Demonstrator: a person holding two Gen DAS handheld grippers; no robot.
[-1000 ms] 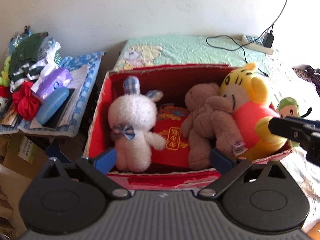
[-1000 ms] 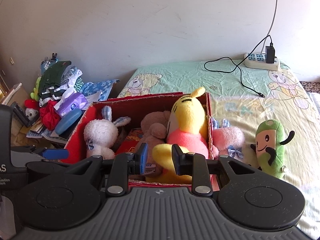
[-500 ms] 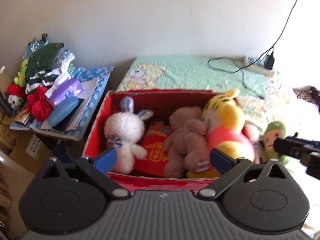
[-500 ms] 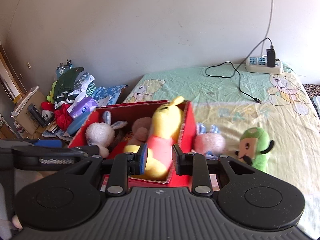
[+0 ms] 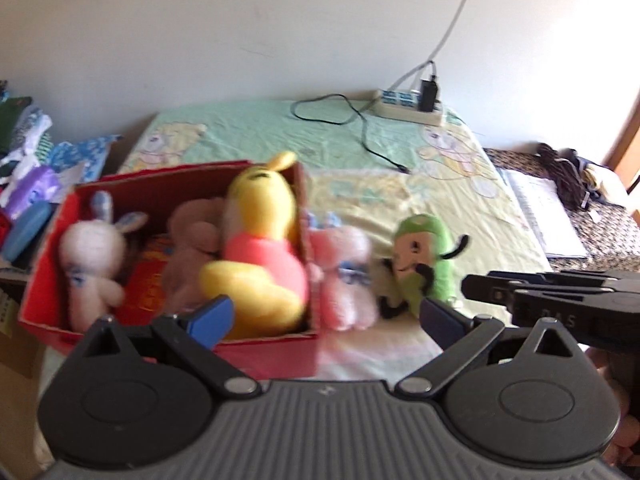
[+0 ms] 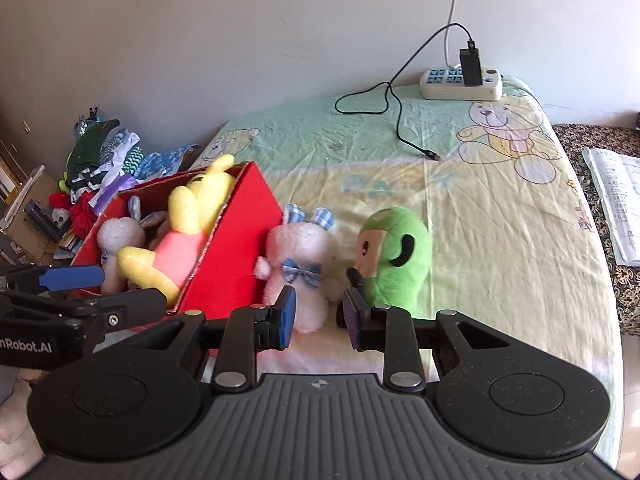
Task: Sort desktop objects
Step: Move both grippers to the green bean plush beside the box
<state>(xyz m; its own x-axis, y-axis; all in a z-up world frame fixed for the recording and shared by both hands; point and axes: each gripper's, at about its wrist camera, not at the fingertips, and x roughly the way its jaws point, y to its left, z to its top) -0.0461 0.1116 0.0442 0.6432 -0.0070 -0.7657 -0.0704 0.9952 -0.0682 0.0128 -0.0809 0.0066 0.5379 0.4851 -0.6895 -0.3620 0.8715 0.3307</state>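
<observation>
Plush toys fill the red box (image 6: 224, 256) on the bed (image 6: 500, 216): a white rabbit (image 5: 90, 252), a brown bear (image 5: 192, 248) and a yellow bear (image 5: 260, 256). A pink rabbit (image 6: 300, 260) sits touching the box's outer wall, with a green toy (image 6: 394, 258) just beside it. The left tool (image 5: 324, 314) is spread wide and empty; the right tool (image 6: 318, 318) is partly open and empty.

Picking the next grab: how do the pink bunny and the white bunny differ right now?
The pink bunny sits on the bed sheet outside the red box, against its wall; the white bunny sits inside the box. The pink bunny is right ahead of the right tool; the white bunny is behind the yellow bear. Both sit upright, with checked blue ears and a bow.
</observation>
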